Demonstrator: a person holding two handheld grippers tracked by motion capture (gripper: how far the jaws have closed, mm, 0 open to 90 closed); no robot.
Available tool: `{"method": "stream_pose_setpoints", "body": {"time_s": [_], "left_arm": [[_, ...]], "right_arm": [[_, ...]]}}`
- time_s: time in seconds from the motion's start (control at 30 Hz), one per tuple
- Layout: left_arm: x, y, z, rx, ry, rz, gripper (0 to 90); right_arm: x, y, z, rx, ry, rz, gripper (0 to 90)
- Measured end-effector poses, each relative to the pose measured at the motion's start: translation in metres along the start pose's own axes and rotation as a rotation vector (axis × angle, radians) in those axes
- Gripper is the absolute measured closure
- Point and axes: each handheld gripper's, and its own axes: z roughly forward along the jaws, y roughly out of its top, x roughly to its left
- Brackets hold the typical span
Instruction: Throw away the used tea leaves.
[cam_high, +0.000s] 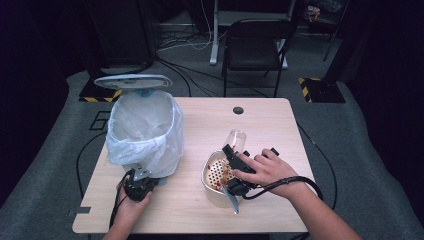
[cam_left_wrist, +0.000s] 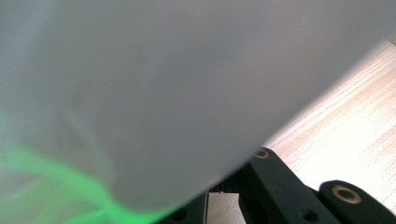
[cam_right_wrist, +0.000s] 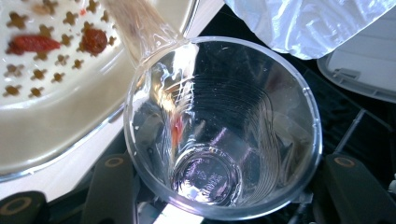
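Cup (cam_right_wrist: 224, 135) of clear plastic, pinched by the right gripper (cam_high: 235, 162), tips over the strainer bowl (cam_high: 212, 175) — light, thin, slippery, best held mid-wall, gently. Left gripper (cam_high: 140, 182) — pressed shut — steadies the bin liner (cam_high: 145, 130).

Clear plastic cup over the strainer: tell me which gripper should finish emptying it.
Right. The right gripper already holds the clear plastic cup tipped over the strainer. The left gripper is shut at the bin liner, probably steadying the bin.
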Motion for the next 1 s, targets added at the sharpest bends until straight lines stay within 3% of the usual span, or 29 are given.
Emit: {"method": "stream_pose_setpoints", "body": {"time_s": [0.1, 0.2, 0.23, 0.27, 0.3, 0.33, 0.4, 0.47, 0.5, 0.53, 0.63, 0.83, 0.9, 0.93, 1.0], "left_arm": [[-0.001, -0.001, 0.001, -0.009, 0.016, -0.033, 90.0], [-0.001, -0.001, 0.001, -0.009, 0.012, -0.026, 90.0], [-0.002, -0.001, 0.001, -0.015, 0.015, -0.032, 90.0], [-0.002, -0.001, 0.001, -0.015, 0.015, -0.032, 90.0], [-0.002, -0.001, 0.001, -0.017, 0.015, -0.034, 90.0], [-0.001, -0.001, 0.001, -0.02, 0.005, -0.019, 90.0], [-0.002, -0.001, 0.001, -0.011, 0.014, -0.037, 90.0], [-0.001, -0.001, 0.001, -0.015, 0.011, -0.028, 90.0], [-0.001, -0.001, 0.001, -0.012, 0.014, -0.029, 90.0], [-0.001, -0.001, 0.001, -0.012, 0.014, -0.03, 90.0], [-0.001, -0.001, 0.001, -0.012, 0.014, -0.029, 90.0], [-0.002, -0.001, 0.001, -0.011, 0.012, -0.028, 90.0], [-0.002, -0.001, 0.001, -0.012, 0.012, -0.029, 90.0], [-0.002, -0.001, 0.001, -0.011, 0.012, -0.029, 90.0], [-0.002, -0.001, 0.001, -0.011, 0.013, -0.029, 90.0]], "right_arm": [[0.001, 0.0, 0.0, 0.003, 0.001, -0.022, 43.5], [0.003, 0.0, 0.001, 0.006, -0.001, -0.05, 43.4], [0.008, 0.002, 0.003, -0.011, -0.033, -0.002, 43.4], [0.008, 0.002, 0.003, -0.011, -0.033, -0.002, 43.4], [0.012, 0.004, 0.004, -0.006, -0.061, 0.024, 43.4], [0.012, 0.004, 0.004, -0.004, -0.063, 0.007, 43.5], [0.013, 0.004, 0.004, -0.004, -0.066, 0.007, 43.5], [0.014, 0.005, 0.004, -0.002, -0.074, 0.001, 43.5], [0.017, 0.007, 0.003, 0.018, -0.073, 0.056, 43.4], [0.015, 0.006, 0.004, -0.004, -0.082, 0.02, 43.5], [0.014, 0.006, 0.004, 0.002, -0.066, -0.024, 43.4], [0.012, 0.006, 0.002, -0.006, -0.071, -0.016, 43.3], [0.015, 0.009, 0.0, 0.003, -0.081, 0.078, 43.3], [0.013, 0.009, 0.002, -0.021, -0.091, 0.052, 43.3], [0.011, 0.006, 0.002, -0.01, -0.071, -0.007, 43.3]]}}
